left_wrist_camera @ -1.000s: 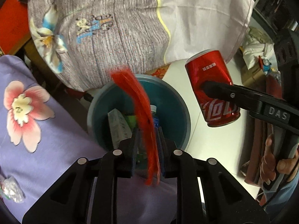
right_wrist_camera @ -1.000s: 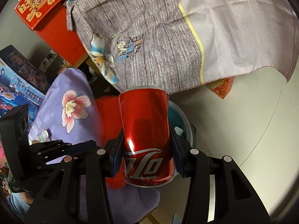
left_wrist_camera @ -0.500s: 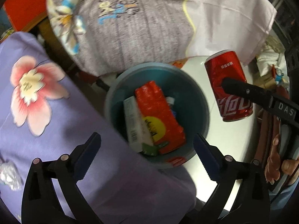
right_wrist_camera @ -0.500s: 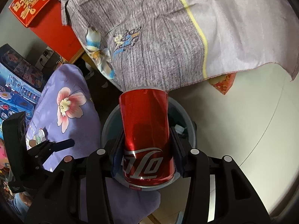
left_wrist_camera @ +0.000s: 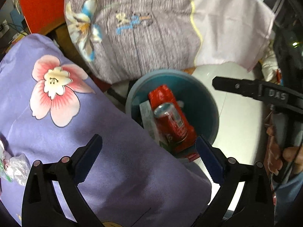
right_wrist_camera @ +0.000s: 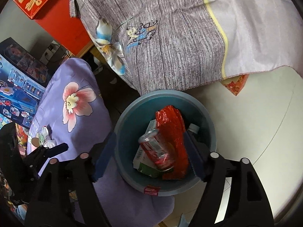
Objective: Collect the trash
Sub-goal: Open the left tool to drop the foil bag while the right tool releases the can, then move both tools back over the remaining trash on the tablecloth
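Blue bin (right_wrist_camera: 128,121), red can (right_wrist_camera: 159,151) inside, below empty right hand-held gripper (right_wrist_camera: 149,158).

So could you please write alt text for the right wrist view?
A red cola can lies in a teal bin, on a red plastic wrapper and a carton. The open right gripper hovers above, beside a purple floral cloth.

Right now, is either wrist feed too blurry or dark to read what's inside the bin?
Left wrist view: motion smear softens the teal bin and the red can, and the frame is dim, yet the can still reads. Right wrist view: sharper and brighter; the can, red wrapper and a carton show clearly. Fisheye bending and dark corners affect both.
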The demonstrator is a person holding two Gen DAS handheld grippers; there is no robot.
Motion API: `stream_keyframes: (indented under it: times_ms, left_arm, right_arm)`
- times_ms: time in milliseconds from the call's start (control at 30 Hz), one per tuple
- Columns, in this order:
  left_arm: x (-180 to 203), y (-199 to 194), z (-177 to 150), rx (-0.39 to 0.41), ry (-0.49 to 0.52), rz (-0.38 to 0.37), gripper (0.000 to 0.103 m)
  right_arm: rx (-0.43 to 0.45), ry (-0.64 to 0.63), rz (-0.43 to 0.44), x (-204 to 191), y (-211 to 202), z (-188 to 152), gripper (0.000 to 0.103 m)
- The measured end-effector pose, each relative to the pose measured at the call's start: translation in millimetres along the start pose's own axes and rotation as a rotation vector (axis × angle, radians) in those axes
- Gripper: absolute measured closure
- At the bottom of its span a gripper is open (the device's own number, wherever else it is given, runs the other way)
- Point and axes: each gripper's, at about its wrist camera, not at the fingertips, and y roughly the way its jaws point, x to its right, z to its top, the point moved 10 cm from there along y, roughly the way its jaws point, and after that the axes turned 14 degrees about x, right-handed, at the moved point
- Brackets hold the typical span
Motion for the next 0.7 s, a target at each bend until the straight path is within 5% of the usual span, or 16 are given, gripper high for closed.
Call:
stream_keyframes:
  times_ms: [100,700]
  left_arm:
    - [-2,-9,0,0.013,-0.017,-0.024,0.004]
    - [-41,-74,-17,0.092,-0.01,0.12,0.004]
  right_arm:
    - [0.001,-0.001,-0.016,-1,-3,-3,0.029]
    - [0.011,-0.072,-0.058,-44,-38,-25,0.025]
